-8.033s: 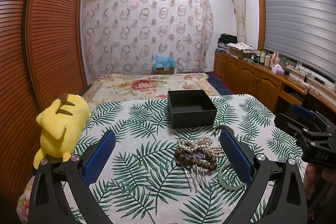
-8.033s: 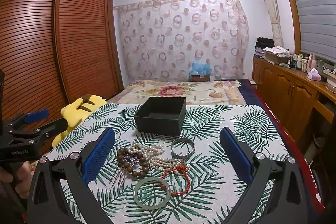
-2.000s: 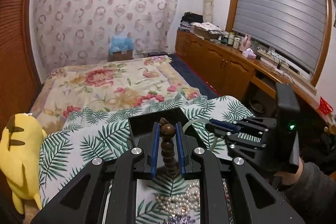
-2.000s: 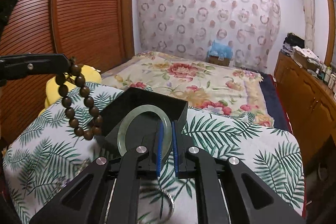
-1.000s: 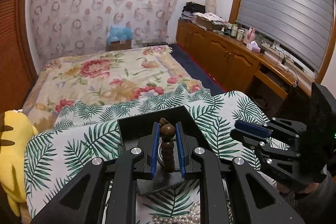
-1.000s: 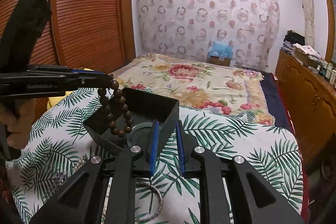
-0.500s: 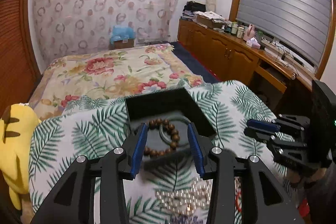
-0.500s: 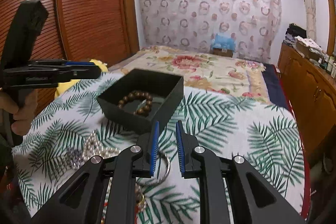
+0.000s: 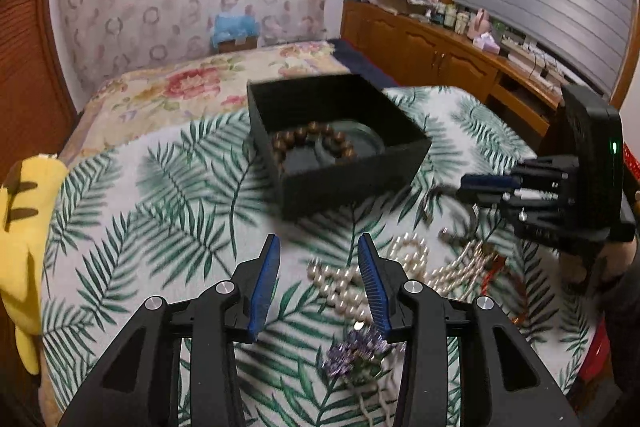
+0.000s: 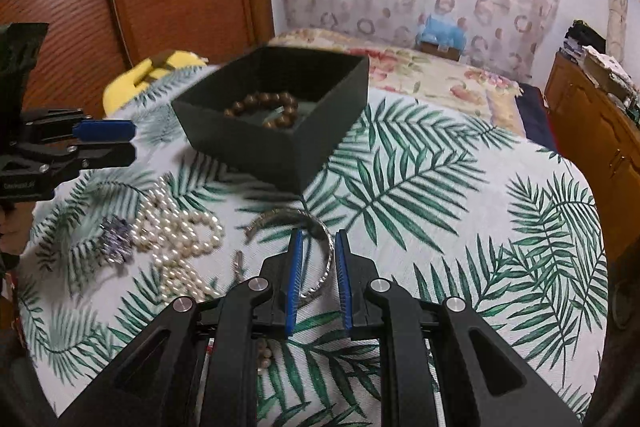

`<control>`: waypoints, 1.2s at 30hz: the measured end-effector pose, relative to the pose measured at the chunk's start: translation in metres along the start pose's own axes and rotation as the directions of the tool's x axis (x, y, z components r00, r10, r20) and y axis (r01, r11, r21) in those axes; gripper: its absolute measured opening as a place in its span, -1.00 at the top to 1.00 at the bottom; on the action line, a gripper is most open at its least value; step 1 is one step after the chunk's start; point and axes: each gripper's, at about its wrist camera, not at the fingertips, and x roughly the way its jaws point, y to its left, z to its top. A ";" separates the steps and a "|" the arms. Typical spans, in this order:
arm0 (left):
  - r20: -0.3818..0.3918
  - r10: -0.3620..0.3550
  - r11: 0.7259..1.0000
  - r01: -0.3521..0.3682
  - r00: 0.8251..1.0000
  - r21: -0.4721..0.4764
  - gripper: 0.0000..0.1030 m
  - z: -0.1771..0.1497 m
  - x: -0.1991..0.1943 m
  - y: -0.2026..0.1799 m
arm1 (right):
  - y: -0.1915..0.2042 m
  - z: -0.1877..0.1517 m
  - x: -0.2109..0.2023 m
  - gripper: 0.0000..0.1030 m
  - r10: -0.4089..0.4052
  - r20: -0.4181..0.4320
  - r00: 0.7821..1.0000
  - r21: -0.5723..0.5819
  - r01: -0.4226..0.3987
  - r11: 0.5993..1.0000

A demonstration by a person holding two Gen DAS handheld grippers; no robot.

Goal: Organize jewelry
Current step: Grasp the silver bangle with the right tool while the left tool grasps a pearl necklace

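A surface (image 10: 460,227) draped in a white cloth printed with green palm fronds carried a black open box (image 10: 280,115), a tangle of pearl strands (image 10: 176,239), a purple beaded comb (image 10: 116,239) touching them, and a silver bangle (image 10: 316,227) beside the pearls.

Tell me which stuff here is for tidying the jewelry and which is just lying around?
For the job: black box, brown bead bracelet, pearl necklaces, silver bangle, purple hair comb.

Just lying around: yellow plush toy, leaf-print cloth.
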 end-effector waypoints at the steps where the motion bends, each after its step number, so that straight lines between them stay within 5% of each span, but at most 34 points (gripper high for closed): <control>1: -0.011 -0.005 1.000 0.005 1.000 -0.003 0.26 -0.003 0.002 0.001 | 0.000 -0.001 0.004 0.65 -0.011 -0.012 1.000 -0.003 0.011 1.000; 9: -0.077 -0.009 1.000 0.010 0.997 0.024 0.58 -0.016 0.013 -0.009 | -0.004 -0.003 0.011 0.70 -0.038 -0.034 0.999 -0.010 0.038 0.999; 31: -0.101 0.069 0.996 -0.063 0.993 0.065 0.62 -0.014 0.032 -0.007 | -0.004 -0.002 0.012 0.71 -0.070 -0.034 0.997 -0.023 0.069 0.997; 33: -0.102 0.055 0.997 -0.048 0.993 0.066 0.87 -0.014 0.034 -0.007 | -0.004 -0.002 0.012 0.71 -0.069 -0.034 0.997 -0.022 0.068 0.997; 36: -0.085 0.041 0.998 -0.036 0.996 0.056 0.87 -0.013 0.031 -0.006 | -0.003 -0.002 0.012 0.71 -0.069 -0.034 0.997 -0.022 0.068 0.997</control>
